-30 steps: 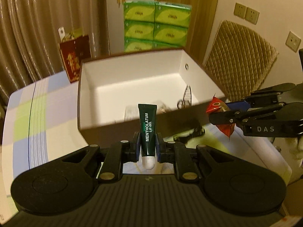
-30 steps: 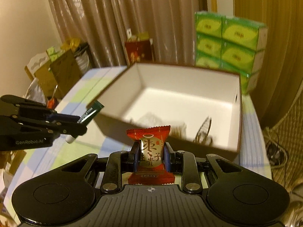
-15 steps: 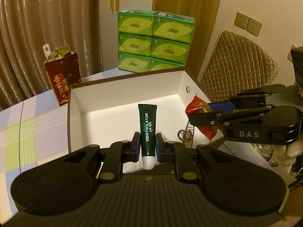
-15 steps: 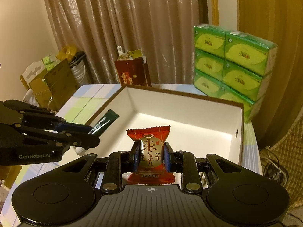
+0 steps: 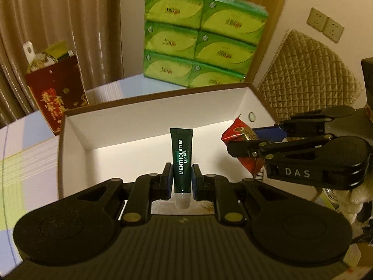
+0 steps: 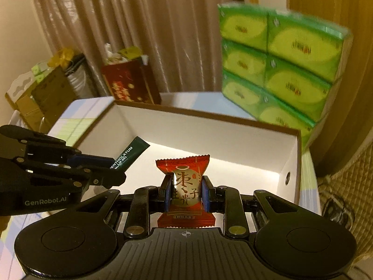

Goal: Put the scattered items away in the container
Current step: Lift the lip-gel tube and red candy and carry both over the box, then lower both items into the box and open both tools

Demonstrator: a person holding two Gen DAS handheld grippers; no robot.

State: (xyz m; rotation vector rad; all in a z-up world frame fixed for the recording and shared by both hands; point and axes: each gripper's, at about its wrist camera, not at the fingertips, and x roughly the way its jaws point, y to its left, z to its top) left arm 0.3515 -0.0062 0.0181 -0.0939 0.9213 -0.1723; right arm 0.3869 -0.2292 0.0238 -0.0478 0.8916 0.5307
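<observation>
Lip gel tube (image 5: pixel 182 161) sits clamped between the left gripper (image 5: pixel 182 182) pads, crimped end up, clear cap down and poking out below the fingers. Tube is dark green, label readable. It hangs over the open box (image 5: pixel 149 107), roughly above the middle of the white floor.

Red candy packet (image 6: pixel 185 187) is pinched at its middle by the right gripper (image 6: pixel 185 192); both crimped ends stick out, one above the pads and one below. It hangs above the box floor too, nearer the right wall with the small round hole.

From the left wrist view the right gripper (image 5: pixel 235 149) comes in from the right edge over the box's right wall, and the candy packet (image 5: pixel 237 131) is half covered by its finger. From the right wrist view the left gripper (image 6: pixel 116 173) enters from the left edge, with the lip gel tube (image 6: pixel 130 155) slanting out toward the box's far left corner.

Hidden/unclear: near wall and near part of the box floor are blocked by the gripper bodies in both views, so I can't tell what already lies in the box. Far and side walls are visible. Box (image 6: pixel 209 126) sits on a checked tablecloth (image 5: pixel 28 154).

Behind the far edge: stack of green tissue packs (image 5: pixel 202 39), motion-blurred, print unreadable. Red gift bag (image 5: pixel 56 93) stands at the box's far left corner, its contents hard to make out. Curtain (image 6: pixel 139 23) behind.
</observation>
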